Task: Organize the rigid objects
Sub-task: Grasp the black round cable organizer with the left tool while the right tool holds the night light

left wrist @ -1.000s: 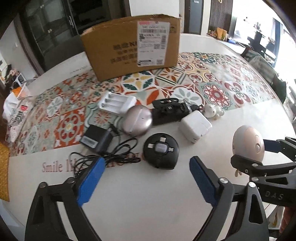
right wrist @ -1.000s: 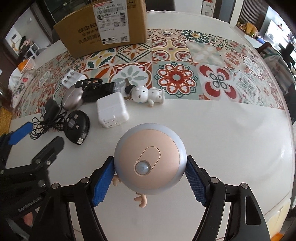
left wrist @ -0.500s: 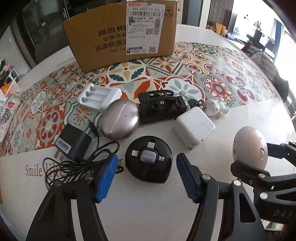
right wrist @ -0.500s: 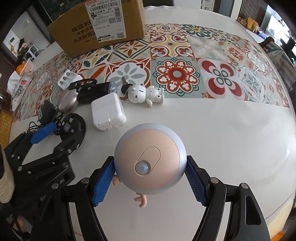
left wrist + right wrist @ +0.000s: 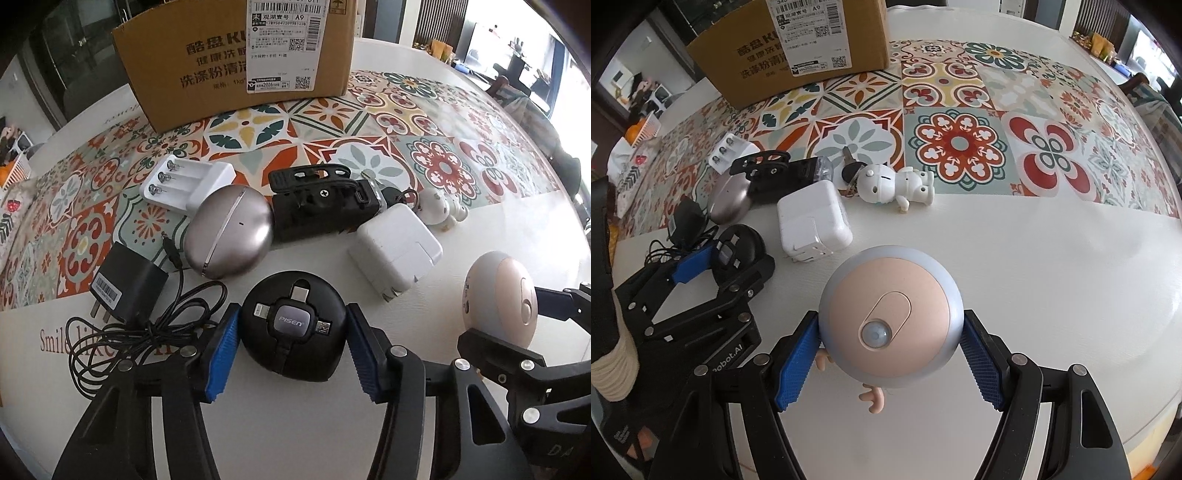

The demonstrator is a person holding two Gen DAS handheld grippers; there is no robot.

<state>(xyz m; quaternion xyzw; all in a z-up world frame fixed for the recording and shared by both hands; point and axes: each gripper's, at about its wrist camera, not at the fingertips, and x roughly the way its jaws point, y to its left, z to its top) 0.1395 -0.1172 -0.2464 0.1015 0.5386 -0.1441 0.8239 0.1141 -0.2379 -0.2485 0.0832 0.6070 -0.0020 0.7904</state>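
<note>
A black round cable hub marked PISEN lies on the white table, and my left gripper is shut on it, with a blue pad pressed against each side. From the right wrist view the same left gripper and hub show at the left. My right gripper is shut on a round pink-faced sensor light with small feet, held just above the table. That light also shows at the right of the left wrist view.
Behind the hub lie a black plug with coiled cable, a silver oval case, a white battery charger, a black clip mount, a white power adapter and a white robot figurine. A cardboard box stands at the back on the patterned mat.
My left gripper came forward and down over the black cable hub and its jaws closed onto it. The right gripper keeps its hold on the round light and has stayed in place.
</note>
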